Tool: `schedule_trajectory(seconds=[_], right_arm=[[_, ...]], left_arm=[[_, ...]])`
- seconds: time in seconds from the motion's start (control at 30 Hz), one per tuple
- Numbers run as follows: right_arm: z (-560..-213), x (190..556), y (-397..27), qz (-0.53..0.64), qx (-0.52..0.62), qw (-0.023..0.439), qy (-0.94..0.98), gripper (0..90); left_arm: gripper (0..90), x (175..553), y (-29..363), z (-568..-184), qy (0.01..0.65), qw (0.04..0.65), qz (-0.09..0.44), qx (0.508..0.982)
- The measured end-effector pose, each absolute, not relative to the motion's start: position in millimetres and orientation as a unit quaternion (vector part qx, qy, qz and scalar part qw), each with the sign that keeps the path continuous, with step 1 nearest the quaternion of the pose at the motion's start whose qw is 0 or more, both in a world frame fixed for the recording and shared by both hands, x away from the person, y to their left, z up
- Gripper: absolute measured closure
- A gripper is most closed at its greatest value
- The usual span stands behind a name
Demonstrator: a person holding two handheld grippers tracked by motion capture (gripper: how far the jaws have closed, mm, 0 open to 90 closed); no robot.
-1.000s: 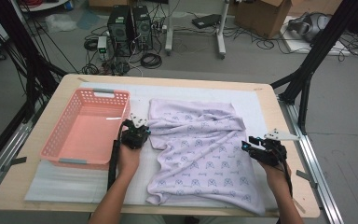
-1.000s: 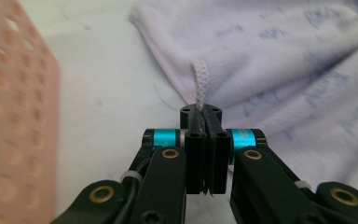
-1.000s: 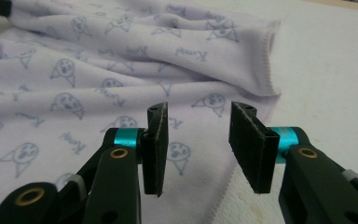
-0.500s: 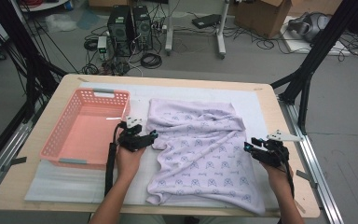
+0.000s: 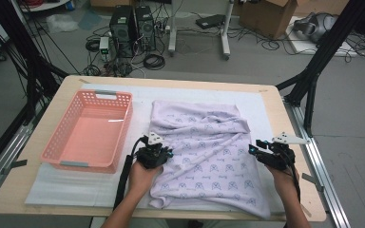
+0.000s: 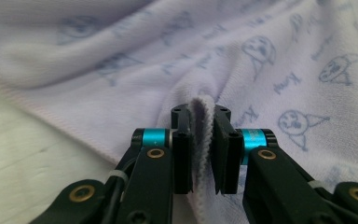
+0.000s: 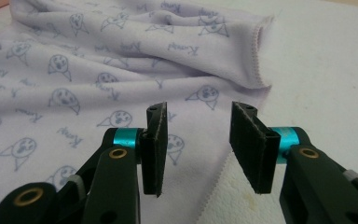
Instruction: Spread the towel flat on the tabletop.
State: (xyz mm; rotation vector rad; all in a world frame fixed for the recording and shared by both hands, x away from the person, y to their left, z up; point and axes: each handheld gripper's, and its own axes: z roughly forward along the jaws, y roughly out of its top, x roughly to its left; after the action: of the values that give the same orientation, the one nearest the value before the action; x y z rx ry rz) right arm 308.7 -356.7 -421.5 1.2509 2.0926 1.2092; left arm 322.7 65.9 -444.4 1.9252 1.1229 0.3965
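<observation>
In the left gripper view, the left tool, just closing, pinches a fold of lilac cloth; the right gripper view shows the right tool gaping, empty, over the cloth's edge.

You get soft, even light from above with faint shadows; up close the cloth looks blurry at the far edges.

A cloth lies spread over the middle and right of the tabletop, on a mat that covers most of it. A basket stands just left of the cloth, also on the mat. The left claw sits on the cloth's left edge, between basket and cloth. The right claw is at the cloth's right edge, well apart from the left one.
</observation>
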Motion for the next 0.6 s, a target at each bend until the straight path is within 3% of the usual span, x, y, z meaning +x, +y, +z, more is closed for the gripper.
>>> schedule_trajectory(seconds=[0.17,0.4,0.43,0.47,0.5,0.6], right_arm=[[-425,309,-358,0.43,0.454,0.199,0.754,56.1],[-448,317,-337,0.376,0.437,0.154,0.802,51.5],[-448,317,-333,0.375,0.435,0.167,0.801,53.3],[-448,317,-332,0.37,0.432,0.172,0.804,62.0],[-447,318,-331,0.371,0.419,0.175,0.81,87.0],[-446,323,-328,0.355,0.405,0.207,0.817,87.3]], left_arm=[[83.0,340,92,-443,0.503,0.441,0.186,0.719],[82.9,358,97,-446,0.524,0.453,0.199,0.693],[82.9,359,97,-447,0.526,0.456,0.197,0.69],[82.9,360,98,-448,0.528,0.459,0.196,0.687],[82.9,361,98,-449,0.528,0.461,0.195,0.686],[83.1,367,98,-449,0.531,0.46,0.194,0.685]])
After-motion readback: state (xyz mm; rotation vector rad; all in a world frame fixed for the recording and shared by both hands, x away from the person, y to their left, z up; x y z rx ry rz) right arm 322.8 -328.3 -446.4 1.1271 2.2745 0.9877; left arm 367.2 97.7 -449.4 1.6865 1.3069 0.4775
